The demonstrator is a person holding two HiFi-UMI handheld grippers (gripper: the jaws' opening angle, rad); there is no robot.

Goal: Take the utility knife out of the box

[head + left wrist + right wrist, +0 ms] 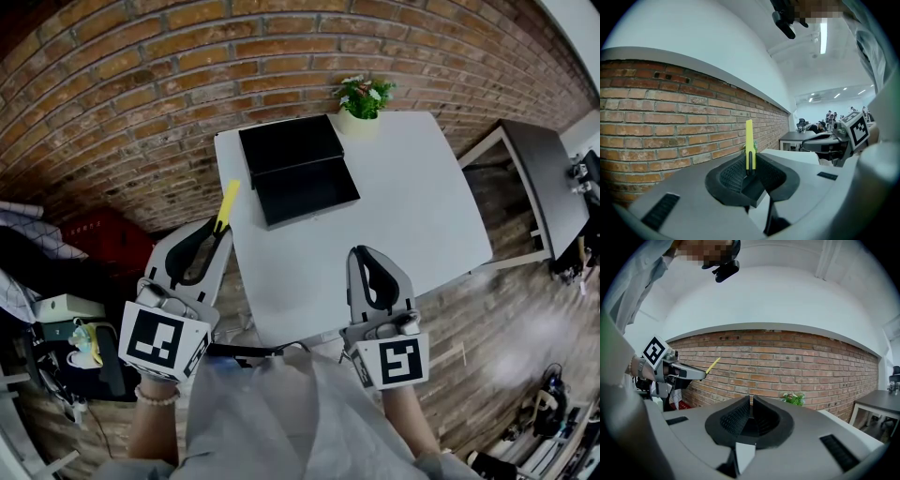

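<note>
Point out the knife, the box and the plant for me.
knife [227, 204]: head view, middle of its yellow body.
box [307, 190]: head view, bare floor of the open lower half.
plant [364, 96]: head view, its leaves at the table's far edge.

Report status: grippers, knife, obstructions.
Left gripper shut on slim yellow utility knife, out of open black box. Right gripper shut, empty. Small potted plant at white table's far edge, not in the way.
</note>
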